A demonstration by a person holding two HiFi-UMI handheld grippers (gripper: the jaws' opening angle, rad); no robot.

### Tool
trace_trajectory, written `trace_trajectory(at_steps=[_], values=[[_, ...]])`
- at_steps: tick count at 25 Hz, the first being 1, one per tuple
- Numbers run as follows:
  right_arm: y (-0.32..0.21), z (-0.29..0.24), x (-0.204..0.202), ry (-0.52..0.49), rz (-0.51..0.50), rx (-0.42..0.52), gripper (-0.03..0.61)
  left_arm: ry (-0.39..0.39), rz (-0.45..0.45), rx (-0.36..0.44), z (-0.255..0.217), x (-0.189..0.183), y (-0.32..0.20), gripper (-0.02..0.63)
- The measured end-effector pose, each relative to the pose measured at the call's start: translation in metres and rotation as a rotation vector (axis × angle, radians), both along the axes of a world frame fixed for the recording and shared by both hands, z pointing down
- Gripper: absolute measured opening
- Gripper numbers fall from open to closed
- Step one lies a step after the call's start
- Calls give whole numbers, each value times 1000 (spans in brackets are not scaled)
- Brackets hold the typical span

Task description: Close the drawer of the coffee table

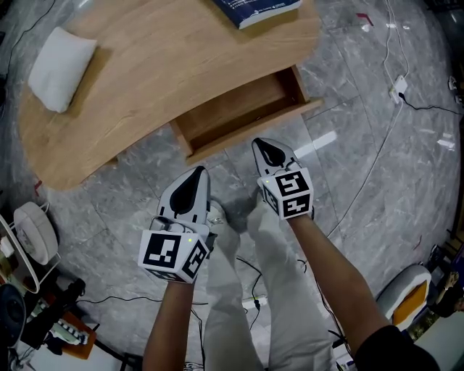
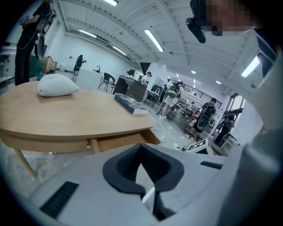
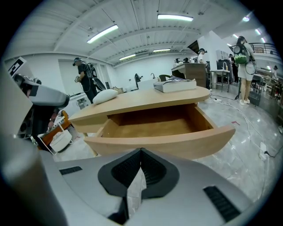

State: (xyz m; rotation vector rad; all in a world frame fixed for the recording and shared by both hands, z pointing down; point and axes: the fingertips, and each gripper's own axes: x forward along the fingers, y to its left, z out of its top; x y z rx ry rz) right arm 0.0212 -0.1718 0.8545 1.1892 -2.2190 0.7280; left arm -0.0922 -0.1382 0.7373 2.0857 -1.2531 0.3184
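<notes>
left tongs [image 1: 200, 172], right tongs [image 1: 259, 146] closed, facing drawer [image 1: 239, 109]

I can read no text anywhere. The blue book [image 1: 254, 7] on the counter [image 1: 159, 65] has white print on its cover, too small for me to make out. My left gripper [image 1: 197, 174] and right gripper [image 1: 264, 147] carry only black-and-white square markers, no letters.
</notes>
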Motion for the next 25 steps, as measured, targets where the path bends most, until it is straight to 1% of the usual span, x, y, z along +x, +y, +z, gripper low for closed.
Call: trace_trajectory(at_steps=[8,25], values=[[-10,7,-1,17,-11,-2,14,-2,-6,-11,5,-2,-1,2],[-11,9,-2,28,-36,-24,14,-3,-28,-24,8,-4,-6,1]])
